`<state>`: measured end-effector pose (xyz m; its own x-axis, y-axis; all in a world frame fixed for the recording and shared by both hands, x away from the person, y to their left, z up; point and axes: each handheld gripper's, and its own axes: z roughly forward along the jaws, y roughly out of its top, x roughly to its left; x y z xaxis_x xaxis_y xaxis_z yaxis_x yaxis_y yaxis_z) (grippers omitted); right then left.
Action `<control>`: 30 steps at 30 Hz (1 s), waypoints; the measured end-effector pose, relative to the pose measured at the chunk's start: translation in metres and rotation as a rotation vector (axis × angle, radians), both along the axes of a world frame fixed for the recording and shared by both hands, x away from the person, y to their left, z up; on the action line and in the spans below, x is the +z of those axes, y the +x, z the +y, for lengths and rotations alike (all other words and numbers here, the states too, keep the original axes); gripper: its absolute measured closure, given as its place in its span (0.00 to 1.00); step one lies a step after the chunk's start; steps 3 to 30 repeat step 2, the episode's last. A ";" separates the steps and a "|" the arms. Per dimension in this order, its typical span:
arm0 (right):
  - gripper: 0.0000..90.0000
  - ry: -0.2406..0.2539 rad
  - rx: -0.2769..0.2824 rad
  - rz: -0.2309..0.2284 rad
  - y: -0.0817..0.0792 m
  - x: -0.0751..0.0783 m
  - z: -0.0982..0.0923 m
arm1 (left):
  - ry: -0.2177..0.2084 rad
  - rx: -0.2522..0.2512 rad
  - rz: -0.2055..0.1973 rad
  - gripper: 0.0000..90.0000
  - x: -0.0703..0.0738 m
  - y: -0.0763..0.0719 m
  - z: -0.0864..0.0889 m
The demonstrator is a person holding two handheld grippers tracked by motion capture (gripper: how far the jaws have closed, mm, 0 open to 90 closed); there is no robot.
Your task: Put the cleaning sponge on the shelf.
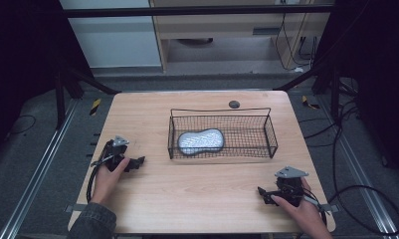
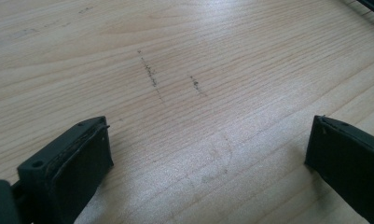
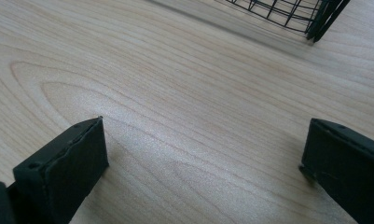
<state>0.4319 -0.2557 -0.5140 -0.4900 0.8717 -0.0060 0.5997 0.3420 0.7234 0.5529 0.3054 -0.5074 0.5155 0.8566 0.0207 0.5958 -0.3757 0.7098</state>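
Pad [image 1: 200, 141] in wire basket [image 1: 266, 130], well apart btwn left hand-held gripper [image 1: 136, 163] & right hand-held gripper [image 1: 263, 192], both released.

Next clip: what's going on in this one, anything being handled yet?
Nothing is being handled. A person rests the left tongs and right tongs on the wooden table, one near each front corner, both with jaws wide open and empty. In the middle of the table sits a black wire basket holding a grey, peanut-shaped pad at its left end. Neither pair of tongs is near the basket.
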 end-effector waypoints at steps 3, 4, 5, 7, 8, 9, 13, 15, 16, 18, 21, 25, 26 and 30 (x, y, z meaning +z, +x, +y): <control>0.00 0.000 0.001 0.000 0.000 0.000 0.000 | 0.000 0.000 0.000 0.00 0.000 0.000 0.000; 0.00 0.000 0.001 0.000 0.000 0.000 0.000 | 0.000 0.000 0.000 0.00 0.000 0.000 0.000; 0.00 0.000 0.001 0.000 0.000 0.000 0.000 | 0.000 0.000 0.000 0.00 0.000 0.000 0.000; 0.00 0.000 0.001 0.000 0.000 0.000 0.000 | 0.000 0.000 0.000 0.00 0.000 0.000 0.000; 0.00 0.000 0.001 0.000 0.000 0.000 0.000 | 0.000 0.000 0.000 0.00 0.000 0.000 0.000; 0.00 0.000 0.001 0.000 0.000 0.000 0.000 | 0.000 0.000 0.000 0.00 0.000 0.000 0.000; 0.00 0.000 0.001 0.000 0.000 0.000 0.000 | 0.000 0.000 0.000 0.00 0.000 0.000 0.000; 0.00 0.000 0.001 0.000 0.000 0.000 0.000 | 0.000 0.000 0.000 0.00 0.000 0.000 0.000; 0.00 0.000 0.001 0.000 0.000 0.000 0.000 | 0.000 0.000 0.000 0.00 0.000 0.000 0.000; 0.00 0.000 0.001 0.000 0.000 0.000 0.000 | 0.000 0.000 0.000 0.00 0.000 0.000 0.000; 0.00 0.000 0.001 0.000 0.000 0.000 0.000 | 0.000 0.000 0.000 0.00 0.000 0.000 0.000; 0.00 0.000 0.001 0.000 0.000 0.000 0.000 | 0.000 0.000 0.000 0.00 0.000 0.000 0.000; 0.00 0.000 0.001 0.000 0.000 0.000 0.000 | 0.000 0.000 0.000 0.00 0.000 0.000 0.000; 0.00 0.000 0.001 0.000 0.000 0.000 0.000 | 0.000 0.000 0.000 0.00 0.000 0.000 0.000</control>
